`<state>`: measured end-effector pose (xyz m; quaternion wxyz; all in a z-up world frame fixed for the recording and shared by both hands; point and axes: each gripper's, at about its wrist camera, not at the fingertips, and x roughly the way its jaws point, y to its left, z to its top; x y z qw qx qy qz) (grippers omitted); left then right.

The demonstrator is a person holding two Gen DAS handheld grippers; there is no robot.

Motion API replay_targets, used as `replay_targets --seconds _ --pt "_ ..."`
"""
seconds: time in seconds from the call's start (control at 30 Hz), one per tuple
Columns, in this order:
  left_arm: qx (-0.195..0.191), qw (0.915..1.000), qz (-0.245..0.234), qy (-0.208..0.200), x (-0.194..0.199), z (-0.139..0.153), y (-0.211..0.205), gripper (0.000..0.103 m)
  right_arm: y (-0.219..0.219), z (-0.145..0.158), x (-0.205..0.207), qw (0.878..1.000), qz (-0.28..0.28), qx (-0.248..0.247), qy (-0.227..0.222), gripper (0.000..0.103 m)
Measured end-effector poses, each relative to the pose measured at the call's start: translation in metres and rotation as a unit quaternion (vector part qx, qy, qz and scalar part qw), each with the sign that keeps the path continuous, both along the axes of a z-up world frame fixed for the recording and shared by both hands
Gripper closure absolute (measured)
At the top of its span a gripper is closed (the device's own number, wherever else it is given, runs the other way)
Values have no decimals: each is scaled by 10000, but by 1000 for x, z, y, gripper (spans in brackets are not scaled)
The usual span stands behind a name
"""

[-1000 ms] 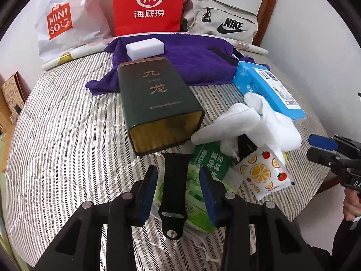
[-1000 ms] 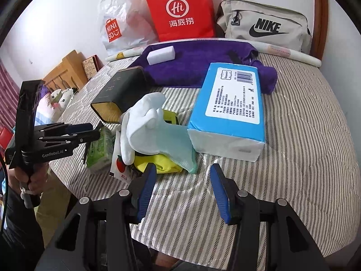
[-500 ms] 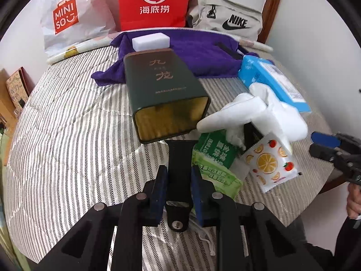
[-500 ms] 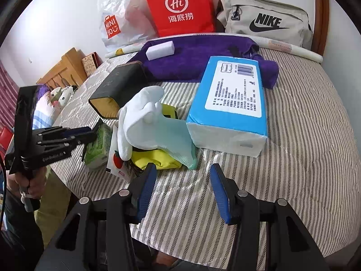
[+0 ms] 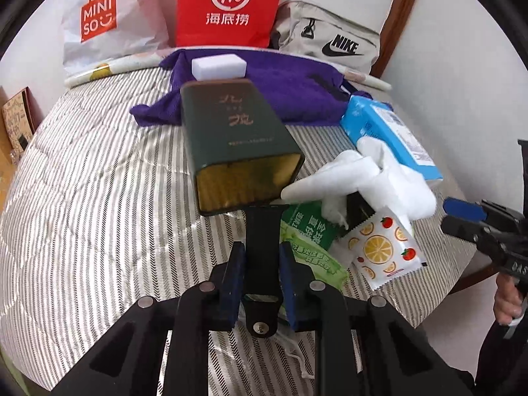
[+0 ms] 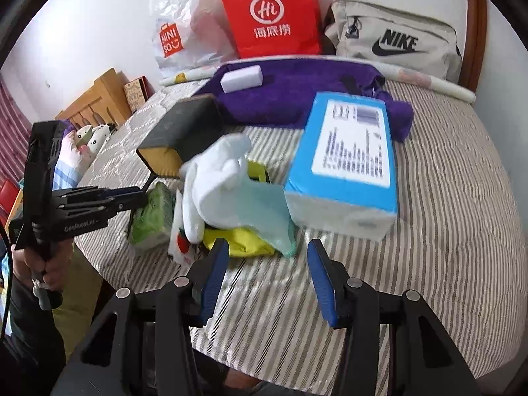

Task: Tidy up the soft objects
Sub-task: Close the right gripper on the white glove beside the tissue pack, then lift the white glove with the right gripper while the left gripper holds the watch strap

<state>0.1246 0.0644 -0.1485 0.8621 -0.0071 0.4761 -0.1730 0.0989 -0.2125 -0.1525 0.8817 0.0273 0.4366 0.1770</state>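
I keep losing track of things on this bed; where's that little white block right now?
The white block lies on the purple towel at the far side of the bed, just in front of the red bag and behind the dark green tin.

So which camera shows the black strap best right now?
The left wrist view: the black strap runs lengthwise between the left gripper, clamped on both sides. The right wrist view shows only a thin dark sliver beyond that gripper.

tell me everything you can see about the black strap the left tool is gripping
The black strap is a flat, matte band, rubbery-looking, with a rounded near end bearing a small metal stud. It lies lengthwise between the left tool, shut on its sides. Its far end reaches the dark green tin; its right edge overlaps the green tissue pack.
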Motion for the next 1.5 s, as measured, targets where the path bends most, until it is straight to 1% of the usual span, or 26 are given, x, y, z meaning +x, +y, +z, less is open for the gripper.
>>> replay_targets --seconds 0.17,0.3,0.37,0.5,0.57,0.6,0.63,0.7,0.8,0.97,1.1,1.17,1.23,1.27,1.37,1.5 --pt "-282 9994 217 18 1 7 18 83 12 15 9 9997 118 45 -211 54" --pt "-334 9990 277 58 0 4 25 83 30 20 19 9988 340 215 -266 47" --pt "-391 9987 298 100 0 1 28 83 43 17 27 9986 418 161 -291 46" --pt "-662 9969 358 238 0 -2 36 83 63 2 44 9986 472 73 -212 47" --pt "-671 9967 392 251 0 -3 38 83 69 -3 47 9988 424 -47 -244 61" --pt "-684 9965 403 265 0 -4 39 83 69 -3 48 9988 396 -78 -276 81" --pt "-692 9964 406 278 0 -5 39 83 68 -3 49 9988 396 -38 -277 89" --pt "-674 9965 388 298 0 -8 38 83 63 2 49 9986 407 171 -286 90" --pt "-607 9969 378 325 1 -11 36 83 52 21 42 9968 395 437 -541 91" --pt "-574 9967 435 370 6 -14 34 82 37 52 27 9935 329 599 -910 91" --pt "-531 9976 418 178 7 -8 32 83 22 72 11 9913 243 621 -1134 91" --pt "-645 9970 415 109 6 -2 33 82 13 78 0 9906 231 528 -1243 91" --pt "-761 9961 427 115 6 2 36 82 6 79 -11 9903 240 451 -1289 91" --pt "-742 9961 457 97 6 4 36 82 2 77 -16 9906 225 407 -1283 91" --pt "-692 9964 487 64 4 7 36 82 -10 65 -27 9931 152 297 -1127 91" --pt "-648 9965 523 37 -2 10 37 83 -25 42 -35 9964 25 187 -822 91"
